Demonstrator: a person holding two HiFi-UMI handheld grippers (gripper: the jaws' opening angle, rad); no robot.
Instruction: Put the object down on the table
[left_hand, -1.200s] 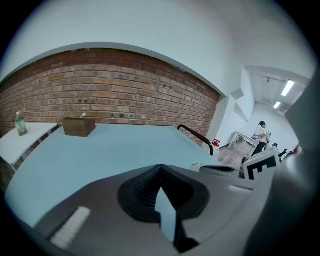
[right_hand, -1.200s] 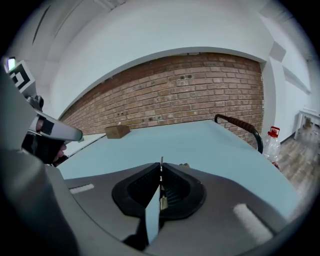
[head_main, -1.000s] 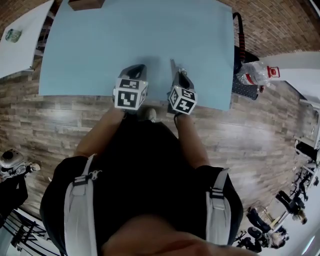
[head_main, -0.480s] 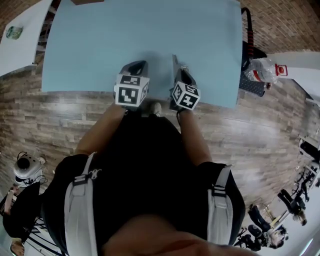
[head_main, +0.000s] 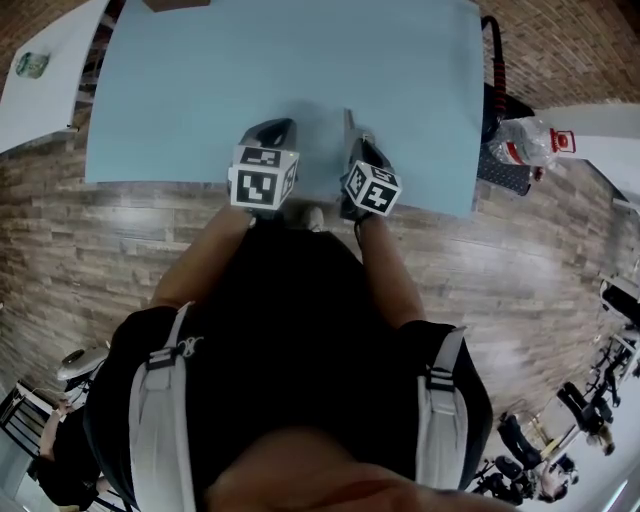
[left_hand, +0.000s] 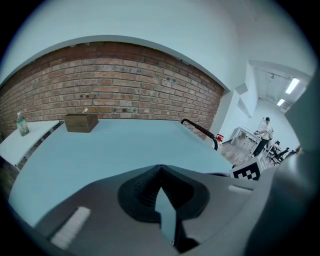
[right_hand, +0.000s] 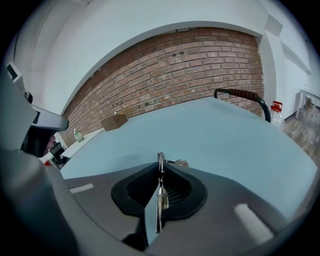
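- Right gripper (head_main: 352, 142), centre of the head view, pinches a thin flat object (right_hand: 160, 159) edge-up; its jaws have just been easing apart
- Object sits over the blue table (head_main: 190, 80), near its lower edge
- Left gripper (left_hand: 159, 171): jaws together, nothing between

A light blue bench (head_main: 200, 90) fills the upper middle of the head view and stands on a wood-plank floor (head_main: 120, 240). A brown wooden box (left_hand: 81, 122) sits at its far edge, along the frame's top.
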